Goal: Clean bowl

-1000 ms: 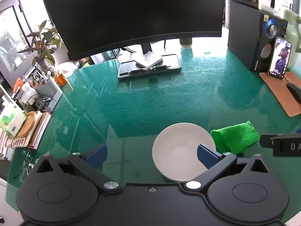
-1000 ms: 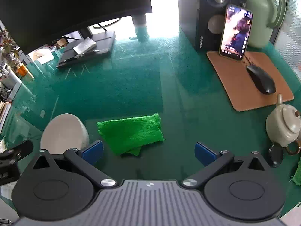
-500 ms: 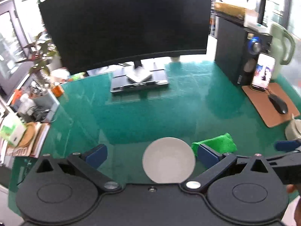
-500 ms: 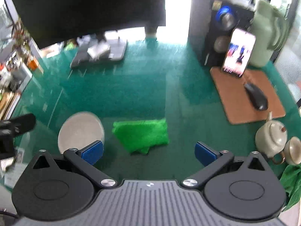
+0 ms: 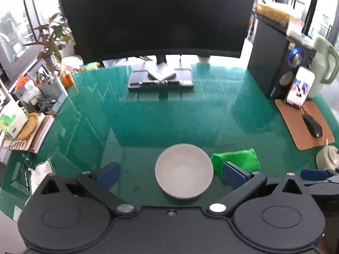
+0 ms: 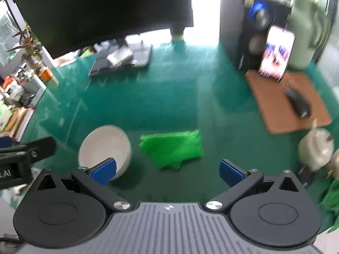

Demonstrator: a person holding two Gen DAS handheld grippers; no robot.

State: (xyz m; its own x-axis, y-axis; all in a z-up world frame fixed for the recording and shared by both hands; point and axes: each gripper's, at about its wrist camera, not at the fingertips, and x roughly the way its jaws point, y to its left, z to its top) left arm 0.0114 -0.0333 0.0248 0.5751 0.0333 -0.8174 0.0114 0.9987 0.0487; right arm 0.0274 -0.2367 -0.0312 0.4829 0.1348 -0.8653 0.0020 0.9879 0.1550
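A white empty bowl (image 5: pixel 184 170) sits on the green glass desk near its front edge, and a folded green cloth (image 5: pixel 237 160) lies just right of it. My left gripper (image 5: pixel 170 174) hovers above the bowl, open, with the bowl between its blue pads and untouched. In the right wrist view the bowl (image 6: pixel 103 148) is at the left and the cloth (image 6: pixel 172 148) lies ahead in the middle. My right gripper (image 6: pixel 167 170) is open above the desk, just short of the cloth, holding nothing. The left gripper's black body shows at that view's left edge.
A big dark monitor (image 5: pixel 161 17) on its stand fills the back. At the right are a speaker (image 5: pixel 277 63), a lit phone (image 5: pixel 299 90), a mouse (image 5: pixel 312 126) on a brown pad, a teapot (image 5: pixel 327 157) and a pale green jug. Plant, books and clutter crowd the left edge.
Both grippers have pulled back and risen, so the desk looks further away. The bowl now lies centred between the left pads. Bowl and cloth have not moved; both grippers stay open.
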